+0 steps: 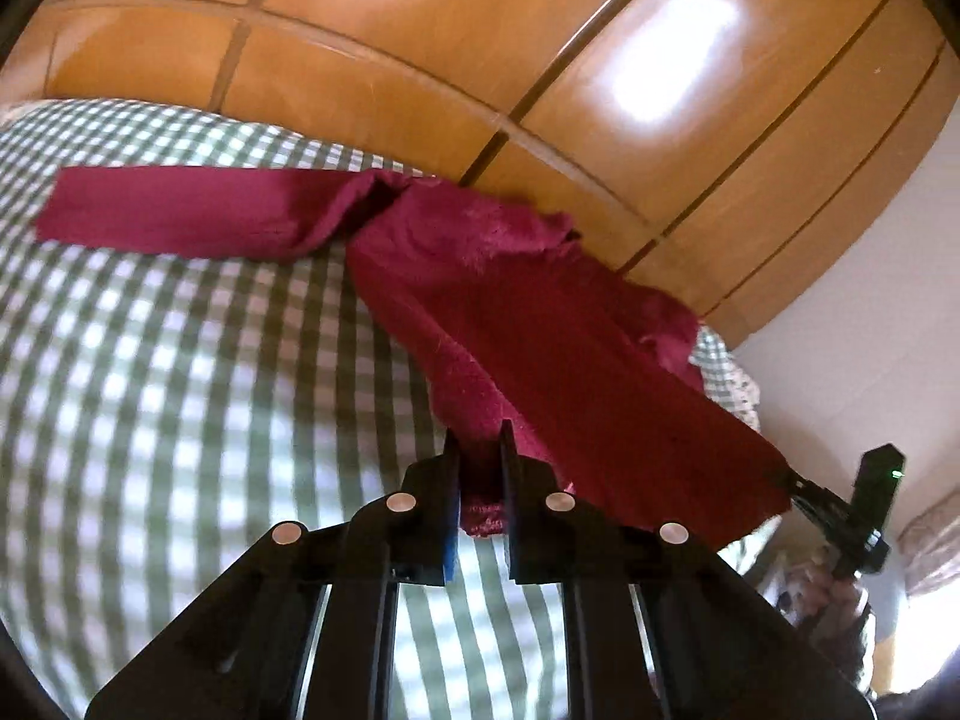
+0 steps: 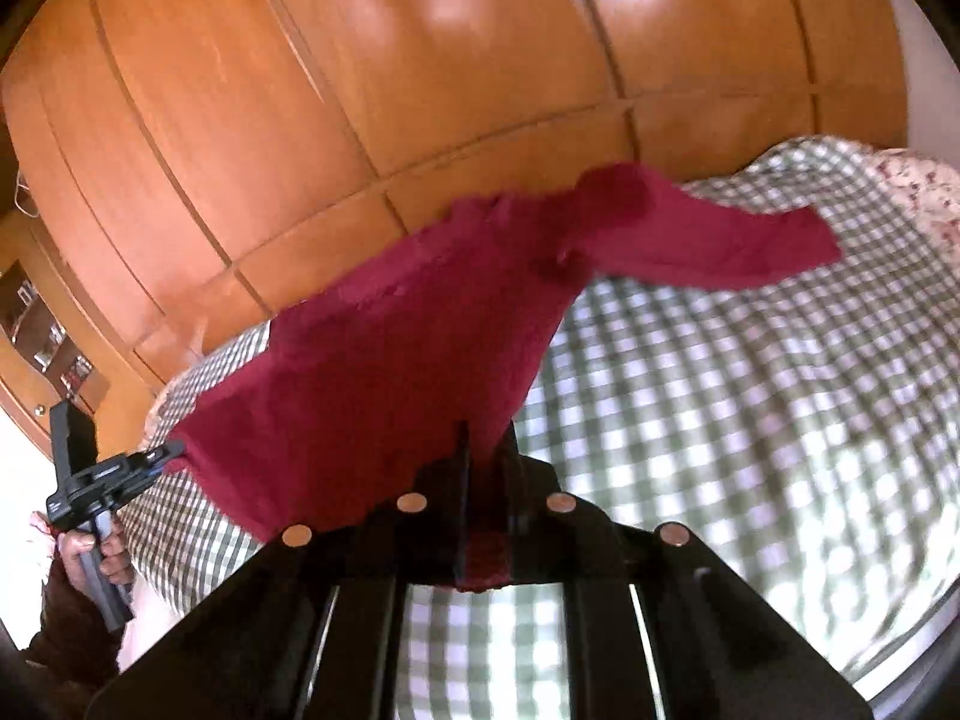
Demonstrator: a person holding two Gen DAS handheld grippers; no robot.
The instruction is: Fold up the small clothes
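Note:
A dark red long-sleeved top [image 1: 540, 324] hangs stretched above the green-and-white checked bed cover [image 1: 180, 390]. My left gripper [image 1: 480, 441] is shut on one corner of its hem, with red cloth pinched between the black fingers. In the same view my right gripper [image 1: 793, 483] clamps the opposite corner, held by a hand. In the right wrist view the top [image 2: 390, 360] runs from my right gripper [image 2: 486, 438], shut on the hem, across to the left gripper [image 2: 171, 451]. One sleeve [image 2: 720, 246] trails out over the cover; the other sleeve [image 1: 180, 213] lies flat on it.
A glossy orange-brown wooden wardrobe [image 1: 540, 60] stands right behind the bed. A flowered pillow [image 2: 912, 198] lies at the bed's far right end. Shelves with small items [image 2: 36, 324] sit at the left, and a white wall [image 1: 870, 360] is on the right.

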